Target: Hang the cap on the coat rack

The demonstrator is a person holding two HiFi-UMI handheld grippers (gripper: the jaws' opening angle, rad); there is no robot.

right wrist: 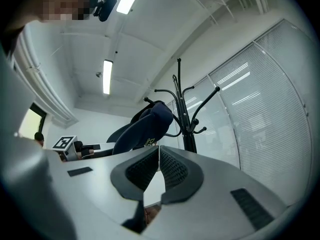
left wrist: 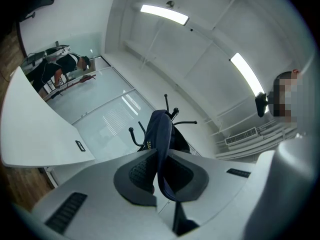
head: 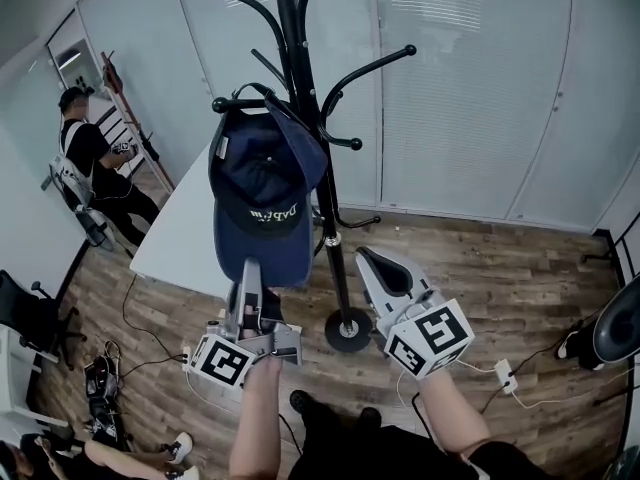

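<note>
A navy cap [head: 262, 183] hangs upside down against the black coat rack [head: 303, 78], its crown over a left hook [head: 238, 102] and its brim pointing down. My left gripper [head: 252, 265] reaches up from below and is shut on the brim's edge. In the left gripper view the brim [left wrist: 163, 156] runs edge-on between the pads of the left gripper [left wrist: 159, 153], with the rack's hooks [left wrist: 172, 115] behind it. My right gripper [head: 368, 257] is shut and empty, just right of the pole. The right gripper view shows the right gripper [right wrist: 158, 150] with jaws touching, and the cap [right wrist: 146, 125] and rack [right wrist: 185, 119] ahead.
The rack's round base [head: 348, 328] stands on the wooden floor between my grippers. A white table [head: 178, 240] lies left of the cap. A person [head: 88, 158] stands far left by a glass wall. Cables and a power strip [head: 505, 375] lie at the right.
</note>
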